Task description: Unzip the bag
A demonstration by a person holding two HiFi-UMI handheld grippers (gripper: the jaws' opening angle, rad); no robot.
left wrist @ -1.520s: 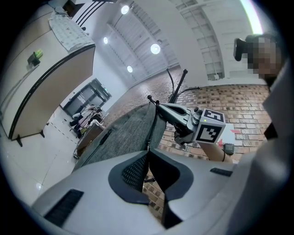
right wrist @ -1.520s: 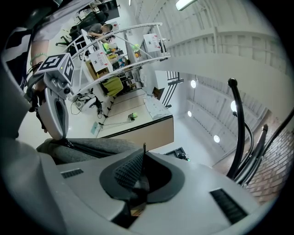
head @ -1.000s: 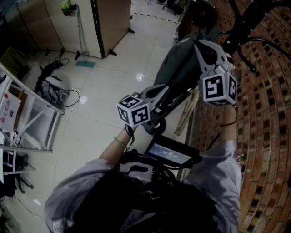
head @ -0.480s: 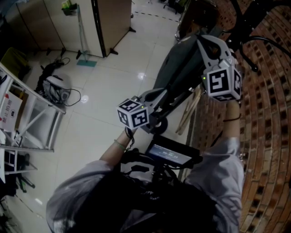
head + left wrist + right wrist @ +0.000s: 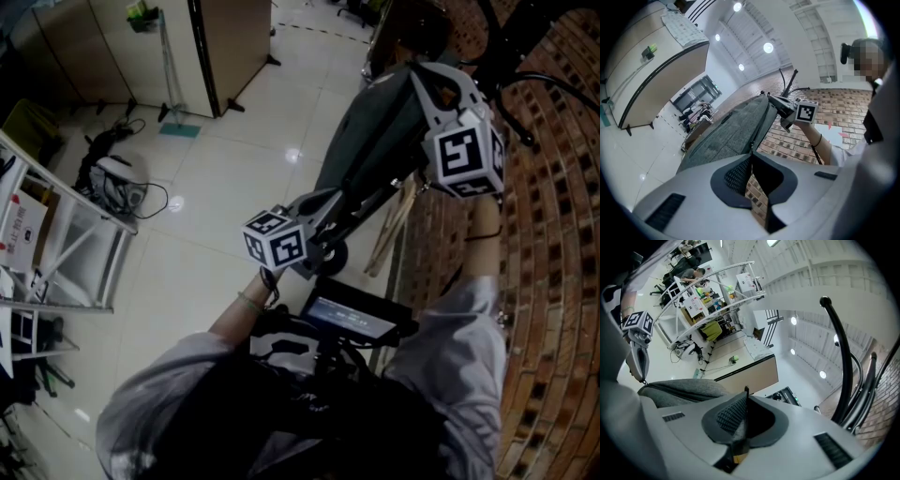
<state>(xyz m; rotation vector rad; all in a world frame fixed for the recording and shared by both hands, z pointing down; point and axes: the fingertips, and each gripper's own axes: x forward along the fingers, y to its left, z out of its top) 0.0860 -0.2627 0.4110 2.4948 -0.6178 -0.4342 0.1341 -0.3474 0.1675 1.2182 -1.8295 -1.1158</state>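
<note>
A long grey bag hangs slanted in front of the brick wall. My right gripper is shut on the bag's top end; in the right gripper view grey fabric runs in between the closed jaws of the right gripper. Lower down, my left gripper is shut on the zipper pull. In the left gripper view the left gripper has a thin pull between its closed jaws, and the zip line runs up the bag toward the right gripper.
The brick wall fills the right side, with a black metal stand above it. Wooden sticks lean beside the bag. A metal shelf rack, floor clutter with cables and a brown cabinet stand left.
My left gripper has sunk a little along the bag, jaws still shut. The right gripper keeps its hold at the top.
</note>
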